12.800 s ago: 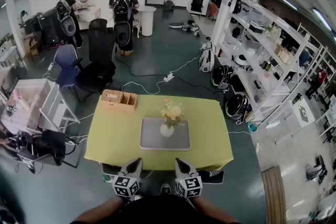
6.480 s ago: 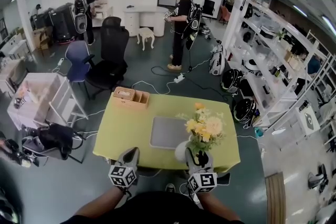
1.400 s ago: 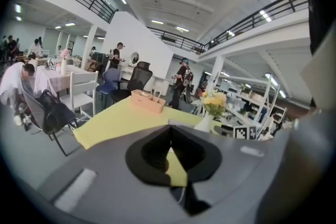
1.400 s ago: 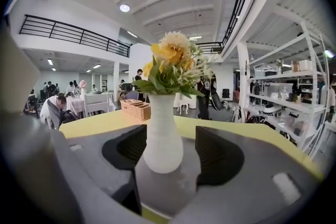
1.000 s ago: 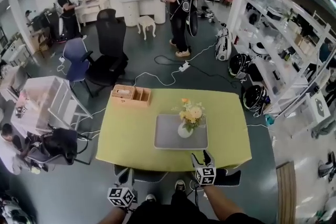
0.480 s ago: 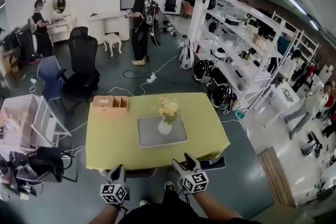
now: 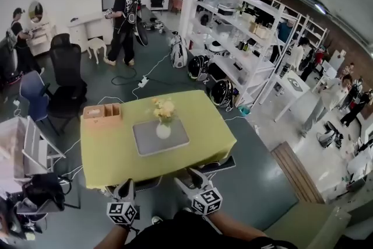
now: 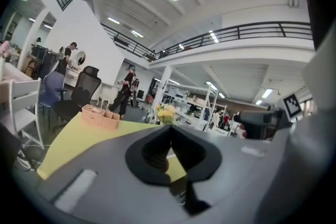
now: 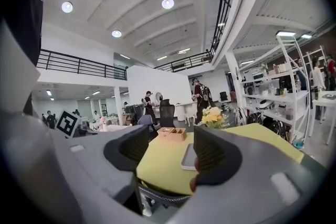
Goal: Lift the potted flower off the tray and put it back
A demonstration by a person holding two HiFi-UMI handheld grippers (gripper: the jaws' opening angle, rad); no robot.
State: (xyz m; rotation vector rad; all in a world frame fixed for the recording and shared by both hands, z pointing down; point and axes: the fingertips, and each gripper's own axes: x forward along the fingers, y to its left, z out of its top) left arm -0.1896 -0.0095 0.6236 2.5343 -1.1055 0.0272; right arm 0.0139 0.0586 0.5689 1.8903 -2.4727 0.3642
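1. The left tongs were held short of the yellow desk, their jaws pressed together with nothing between them.
2. Just to their right, the right tongs stood with jaws well apart and empty. The jaws had just been closing a little, and only the desk top far ahead showed through the gap.
3. The potted flower stood upright on the grey tray, toward the tray's far side. It was well ahead of both tongs and touched by neither.
4. A wooden box sat on the desk ahead and to the left of the left tongs, at the far left corner, apart from the tray.
5. A dark chair was tucked at the desk's near edge, between the right tongs and the desk top.
6. Beyond the desk, ahead and left of the left tongs, stood a black office chair and a blue chair.
7. Farther ahead, a white cable trailed over the floor, and a person stood near a white counter.
8. Ahead and right of the right tongs ran long white shelving crowded with gear, with more people standing well off to the right.
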